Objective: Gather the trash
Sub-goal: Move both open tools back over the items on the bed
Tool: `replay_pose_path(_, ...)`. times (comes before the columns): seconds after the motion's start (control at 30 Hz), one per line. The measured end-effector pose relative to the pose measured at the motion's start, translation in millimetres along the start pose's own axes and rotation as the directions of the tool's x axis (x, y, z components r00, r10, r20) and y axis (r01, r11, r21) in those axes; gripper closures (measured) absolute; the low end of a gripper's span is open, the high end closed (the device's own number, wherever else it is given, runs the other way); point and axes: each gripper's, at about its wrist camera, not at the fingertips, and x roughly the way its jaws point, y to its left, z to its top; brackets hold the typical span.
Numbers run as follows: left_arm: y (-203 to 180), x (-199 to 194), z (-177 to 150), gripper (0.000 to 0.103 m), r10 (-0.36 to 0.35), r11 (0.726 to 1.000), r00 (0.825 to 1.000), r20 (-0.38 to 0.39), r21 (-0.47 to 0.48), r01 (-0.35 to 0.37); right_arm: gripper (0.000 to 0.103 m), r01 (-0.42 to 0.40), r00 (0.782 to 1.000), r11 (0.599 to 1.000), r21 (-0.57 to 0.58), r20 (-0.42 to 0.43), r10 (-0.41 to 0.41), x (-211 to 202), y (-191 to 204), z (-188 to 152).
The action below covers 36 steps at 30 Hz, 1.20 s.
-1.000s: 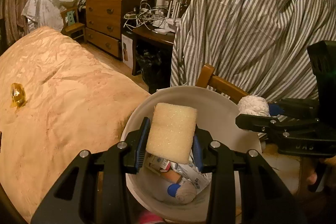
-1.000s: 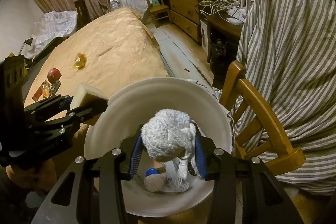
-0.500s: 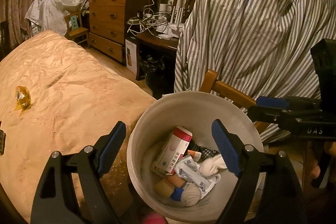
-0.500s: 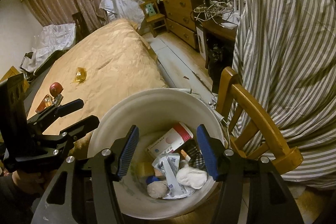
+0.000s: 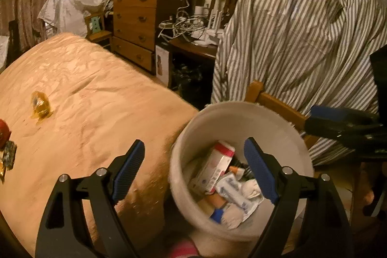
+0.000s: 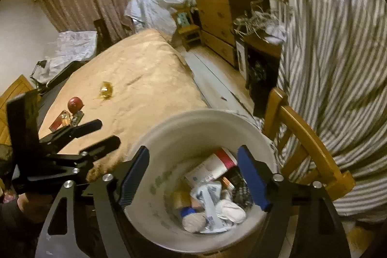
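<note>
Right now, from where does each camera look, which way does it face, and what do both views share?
Left wrist: sits on the left gripper, looks down at the white bin and bed; its open fingers and the right gripper show.
Right wrist: sits on the right gripper, looks down into the bin; its open fingers and the left gripper show.
Shared: bin, bed, yellow wrapper, dresser, striped cloth.

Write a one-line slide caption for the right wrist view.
Open right gripper above the white bin of trash, nothing between its jaws; wrappers remain on the bed.
</note>
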Motion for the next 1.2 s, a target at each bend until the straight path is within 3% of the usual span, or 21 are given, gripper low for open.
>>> replay_pose_path(0.27, 73, -32, -24, 0.017, 0.104, 0.991, 0.995, 0.007, -0.084, -0.103, 0.015, -0.118, 0.991, 0.989, -0.087, 0.060, 0.123, 2, 74, -1)
replay_pose_path(0.5, 164, -64, -59, 0.017, 0.231, 0.946, 0.973, -0.025, -0.229, -0.231, 0.011, -0.222, 0.974, 0.957, -0.189, 0.007, 0.227, 33, 159, -12)
replay_pose_path(0.77, 281, -99, -110, 0.017, 0.363, 0.823, 0.927, -0.094, -0.435, -0.366, 0.011, -0.327, 0.945, 0.923, -0.205, -0.084, 0.316, 84, 240, -27)
replay_pose_path(0.9, 343, -111, -130, 0.016, 0.398, 0.735, 0.911, -0.113, -0.556, -0.390, 0.011, -0.358, 0.933, 0.909, -0.212, -0.124, 0.338, 107, 269, -32)
replay_pose_path(1.0, 391, -115, -136, 0.017, 0.396, 0.667, 0.912, -0.109, -0.648, -0.367, 0.011, -0.368, 0.928, 0.905, -0.215, -0.150, 0.342, 120, 280, -37)
replay_pose_path(1.1, 415, -109, -131, 0.017, 0.400, 0.647, 0.911, -0.103, -0.672, -0.361, 0.011, -0.367, 0.926, 0.906, -0.211, -0.177, 0.334, 138, 289, -40)
replay_pose_path(1.2, 433, -94, -121, 0.017, 0.396, 0.645, 0.911, -0.111, -0.672, -0.363, 0.011, -0.361, 0.925, 0.911, -0.201, -0.201, 0.322, 155, 286, -41)
